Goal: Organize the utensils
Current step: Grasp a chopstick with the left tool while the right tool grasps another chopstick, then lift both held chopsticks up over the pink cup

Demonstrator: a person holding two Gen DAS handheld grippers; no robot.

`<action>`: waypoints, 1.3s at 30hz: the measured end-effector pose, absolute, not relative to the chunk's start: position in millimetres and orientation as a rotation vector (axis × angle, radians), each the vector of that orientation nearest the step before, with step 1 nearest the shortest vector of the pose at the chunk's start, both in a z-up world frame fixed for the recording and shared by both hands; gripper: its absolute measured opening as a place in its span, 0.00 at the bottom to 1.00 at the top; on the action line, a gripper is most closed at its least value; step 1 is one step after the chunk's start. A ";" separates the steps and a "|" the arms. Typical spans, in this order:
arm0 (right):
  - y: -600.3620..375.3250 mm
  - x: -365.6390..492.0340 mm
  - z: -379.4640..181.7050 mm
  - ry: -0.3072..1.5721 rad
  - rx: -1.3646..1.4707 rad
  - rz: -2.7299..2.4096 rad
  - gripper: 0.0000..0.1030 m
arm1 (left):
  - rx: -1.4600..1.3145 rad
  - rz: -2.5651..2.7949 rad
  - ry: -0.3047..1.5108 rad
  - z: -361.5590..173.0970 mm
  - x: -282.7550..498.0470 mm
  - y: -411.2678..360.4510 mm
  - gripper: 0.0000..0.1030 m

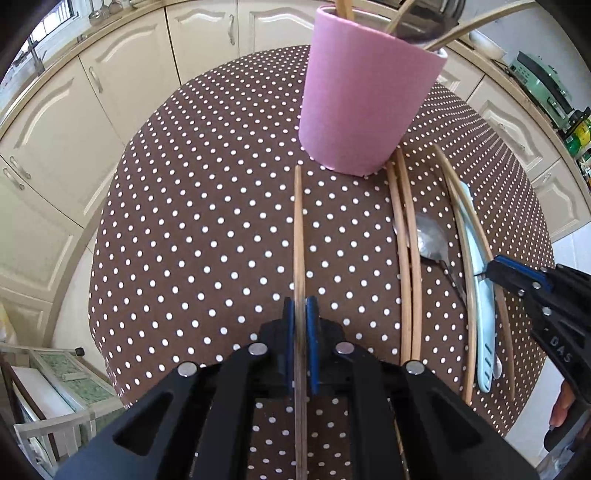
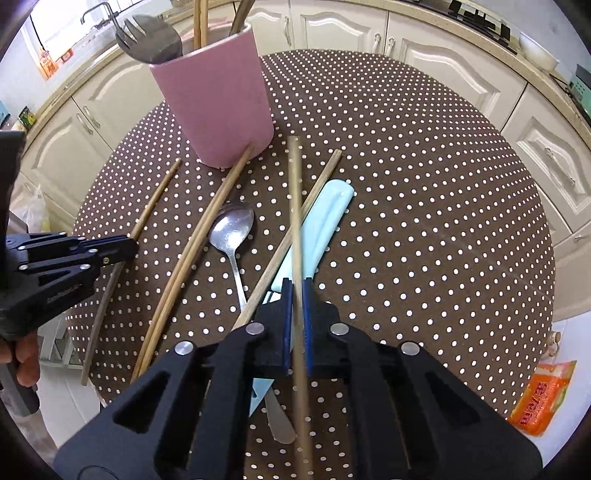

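Pink cup (image 2: 216, 107): I'm seeing chopsticks and a fork standing inside, upper left.
Left gripper (image 1: 300, 314): I'm clamping one chopstick (image 1: 298, 229).
Right gripper (image 2: 296, 295): I'm clamping another chopstick (image 2: 295, 206).

Cream kitchen cabinets (image 1: 55, 122), round table w/ brown polka-dot cloth (image 1: 207, 206), daylit window (image 1: 55, 22)

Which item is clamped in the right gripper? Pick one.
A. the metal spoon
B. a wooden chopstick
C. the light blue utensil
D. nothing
B: in the right wrist view the right gripper is shut on a wooden chopstick, above the light blue utensil.
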State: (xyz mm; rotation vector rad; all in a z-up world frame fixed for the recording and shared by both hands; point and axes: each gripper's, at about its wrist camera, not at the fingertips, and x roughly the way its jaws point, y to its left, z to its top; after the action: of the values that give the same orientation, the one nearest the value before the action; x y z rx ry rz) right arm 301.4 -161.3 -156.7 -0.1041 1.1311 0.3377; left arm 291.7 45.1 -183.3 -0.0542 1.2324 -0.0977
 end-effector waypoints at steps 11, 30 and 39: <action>-184.1 282.4 -120.7 1.011 0.036 0.448 0.06 | -0.147 -0.193 0.962 -143.3 257.7 48.9 0.06; -217.6 259.1 -14.8 0.318 0.355 0.548 0.06 | -0.200 -0.179 0.266 -18.6 248.7 51.0 0.06; -187.3 303.7 -7.2 0.129 0.371 0.567 0.06 | -0.247 -0.177 0.060 1.5 287.8 50.7 0.06</action>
State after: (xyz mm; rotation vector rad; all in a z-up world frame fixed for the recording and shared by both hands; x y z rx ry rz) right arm 303.7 -187.3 -7.2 0.3710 0.1289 0.5672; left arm 287.8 50.7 1.5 -0.2473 0.0602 -0.1768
